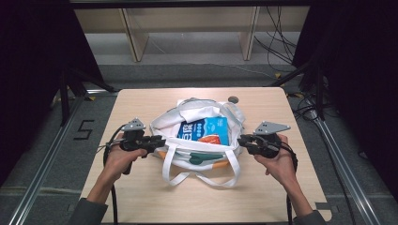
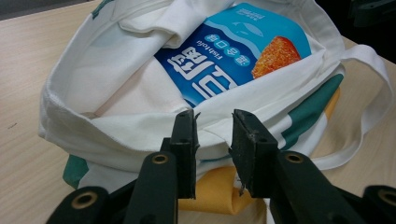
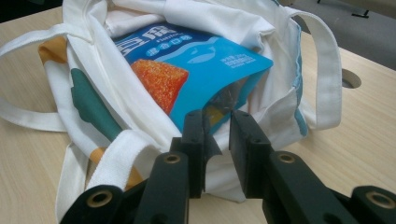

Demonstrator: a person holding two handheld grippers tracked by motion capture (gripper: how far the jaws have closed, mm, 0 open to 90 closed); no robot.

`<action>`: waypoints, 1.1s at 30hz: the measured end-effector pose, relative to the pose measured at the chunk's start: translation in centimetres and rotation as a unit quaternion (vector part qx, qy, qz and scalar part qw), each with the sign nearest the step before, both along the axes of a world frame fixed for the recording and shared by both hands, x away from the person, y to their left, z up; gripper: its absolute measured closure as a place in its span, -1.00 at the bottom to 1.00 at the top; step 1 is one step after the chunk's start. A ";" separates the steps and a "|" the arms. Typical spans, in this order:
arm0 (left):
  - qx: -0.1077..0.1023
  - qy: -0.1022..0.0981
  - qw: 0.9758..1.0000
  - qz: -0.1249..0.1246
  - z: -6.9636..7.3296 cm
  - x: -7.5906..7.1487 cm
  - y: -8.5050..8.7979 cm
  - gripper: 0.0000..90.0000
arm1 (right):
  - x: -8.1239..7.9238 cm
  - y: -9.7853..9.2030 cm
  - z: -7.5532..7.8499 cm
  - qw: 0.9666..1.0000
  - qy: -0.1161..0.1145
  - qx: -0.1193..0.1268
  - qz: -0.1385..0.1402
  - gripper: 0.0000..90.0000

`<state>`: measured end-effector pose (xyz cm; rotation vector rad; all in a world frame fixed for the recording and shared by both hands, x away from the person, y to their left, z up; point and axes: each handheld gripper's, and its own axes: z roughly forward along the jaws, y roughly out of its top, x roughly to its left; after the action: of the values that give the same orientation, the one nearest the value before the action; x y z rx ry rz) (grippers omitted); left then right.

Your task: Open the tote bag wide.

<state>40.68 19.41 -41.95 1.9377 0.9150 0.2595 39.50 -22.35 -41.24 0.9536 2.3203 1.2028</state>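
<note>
The white tote bag (image 1: pixel 199 140) lies mid-surface with the blue snack packet (image 1: pixel 205 131) sticking out of its mouth; both the left tongs (image 1: pixel 158 141) and right tongs (image 1: pixel 241 140) stand released at its left and right rims, gripping nothing. My worry is that the limp cloth sags and the packet slides out, or a jaw snags the loose straps (image 1: pixel 199 176) on the near side. The bare surface (image 1: pixel 263 197) leaves room all round, though the round hole (image 1: pixel 233 99) lies just beyond the bag's far rim

White tote bag (image 1: pixel 187 122) lies open mid-table, blue snack packet (image 1: pixel 204 130) inside.
</note>
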 end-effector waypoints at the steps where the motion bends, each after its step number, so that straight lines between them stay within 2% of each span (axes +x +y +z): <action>1: 0.001 0.003 1.000 -0.006 0.1 -0.1 0.1 0.52 | 0.0 -0.1 0.0 1.000 0.001 -0.001 -0.002 0.69; 2: 0.001 0.003 1.000 -0.006 0.1 -0.1 0.1 0.52 | 0.2 -0.2 -0.1 1.000 -0.016 0.000 -0.002 0.68; 5: -0.002 -0.001 1.000 -0.002 0.1 -0.4 0.2 0.50 | 0.0 -0.2 0.0 1.000 -0.009 0.002 -0.005 0.68; 8: -0.002 0.001 1.000 -0.008 0.2 -0.6 0.3 0.49 | 0.2 -0.5 0.0 1.000 -0.018 -0.003 0.001 0.67; 9: -0.002 0.002 1.000 -0.008 0.2 -0.6 0.3 0.48 | 0.0 -0.4 0.0 1.000 -0.008 0.003 -0.008 0.67; 10: -0.003 0.001 1.000 -0.005 0.2 -0.7 0.2 0.46 | 0.2 -0.6 0.0 1.000 -0.014 -0.004 0.000 0.67; 13: -0.008 0.003 1.000 -0.008 0.1 -0.8 0.2 0.46 | 0.1 -0.6 0.0 1.000 -0.009 -0.001 -0.005 0.66; 14: -0.007 0.002 1.000 -0.011 0.2 -1.1 0.2 0.45 | 0.1 -0.7 0.0 1.000 -0.019 -0.001 -0.006 0.64; 16: -0.010 0.001 1.000 -0.011 0.2 -1.1 0.2 0.43 | 0.1 -0.8 0.0 1.000 -0.016 -0.004 0.001 0.63; 17: -0.009 0.002 1.000 -0.013 0.2 -1.3 0.2 0.39 | 0.0 -0.9 0.0 1.000 -0.016 0.000 -0.011 0.61; 18: -0.009 0.002 1.000 -0.013 0.2 -1.3 0.2 0.37 | 0.0 -0.9 0.0 1.000 -0.016 0.000 -0.011 0.61; 19: -0.009 0.000 1.000 -0.012 0.2 -1.4 0.2 0.34 | -0.3 -0.9 0.0 1.000 -0.003 0.006 -0.021 0.56; 21: -0.006 -0.005 1.000 -0.011 0.2 -1.5 0.3 0.30 | -0.2 -1.1 0.1 1.000 -0.006 0.002 -0.017 0.53; 23: -0.016 0.001 1.000 -0.009 0.2 -1.6 0.3 0.22 | -0.3 -1.3 0.0 1.000 -0.004 0.004 -0.023 0.47; 26: -0.013 0.002 1.000 -0.018 0.1 -1.9 0.2 0.11 | -0.4 -1.6 -0.1 1.000 -0.005 0.005 -0.027 0.39; 29: -0.011 -0.001 1.000 -0.014 0.0 -2.1 0.1 0.01 | -0.6 -1.8 -0.2 1.000 0.001 0.005 -0.030 0.29; 30: -0.010 0.002 1.000 -0.018 0.1 -2.2 0.2 0.00 | -0.6 -2.0 -0.3 1.000 -0.005 0.004 -0.029 0.27; 31: -0.009 -0.003 1.000 -0.016 0.1 -2.4 0.2 -0.04 | -0.8 -1.9 -0.3 0.999 0.003 0.012 -0.037 0.24; 32: -0.007 -0.005 1.000 -0.012 0.2 -2.5 0.2 -0.08 | -0.6 -2.0 -0.3 1.000 -0.007 0.008 -0.030 0.21; 33: -0.007 -0.005 1.000 -0.012 0.2 -2.5 0.2 -0.12 | -0.7 -2.0 -0.4 0.999 -0.002 0.010 -0.033 0.18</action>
<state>38.21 19.57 -41.76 1.9316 0.8851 0.2476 38.76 -24.38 -41.61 1.0251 2.2596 1.2031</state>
